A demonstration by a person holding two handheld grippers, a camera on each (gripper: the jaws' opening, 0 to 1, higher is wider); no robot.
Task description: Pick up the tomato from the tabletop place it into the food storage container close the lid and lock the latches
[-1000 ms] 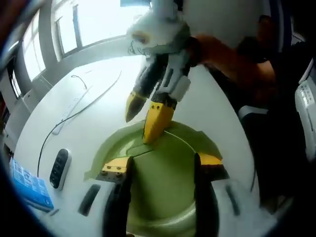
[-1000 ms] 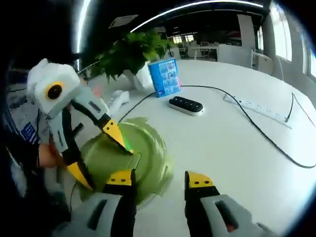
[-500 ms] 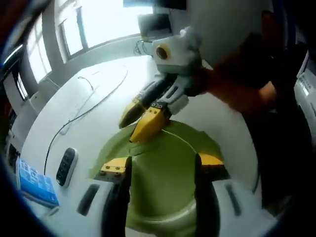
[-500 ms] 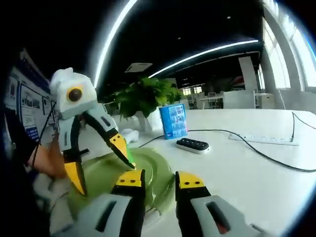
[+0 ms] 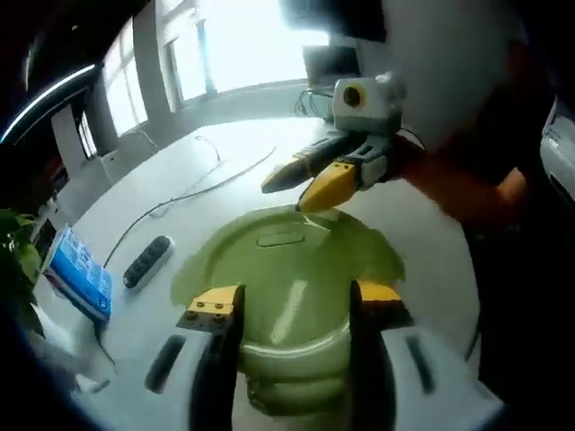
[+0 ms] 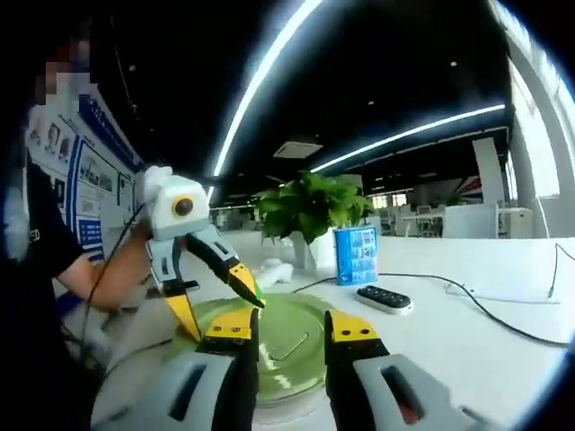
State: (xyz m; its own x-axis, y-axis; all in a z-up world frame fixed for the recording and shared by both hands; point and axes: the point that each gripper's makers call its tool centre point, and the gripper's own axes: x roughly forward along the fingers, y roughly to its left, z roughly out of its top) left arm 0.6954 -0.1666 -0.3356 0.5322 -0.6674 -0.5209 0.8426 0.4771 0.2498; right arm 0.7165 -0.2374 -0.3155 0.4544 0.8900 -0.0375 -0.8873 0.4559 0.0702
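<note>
A white round table [image 5: 135,242] carries the clutter. A black remote control [image 5: 147,261] lies flat on it, seen in the right gripper view [image 6: 384,299] just past the blue box. That blue printed box [image 5: 79,277] lies beside the remote in the left gripper view and appears upright in the right gripper view [image 6: 357,255]. A black cable [image 5: 211,180] trails across the tabletop toward the windows [image 5: 193,56], and in the right gripper view it [image 6: 503,321] runs off to the right edge. A leafy green potted plant [image 6: 310,205] stands behind the box, with something white (too blurred to name) at its foot. Long ceiling light strips [image 6: 269,72] cross the dark ceiling.
</note>
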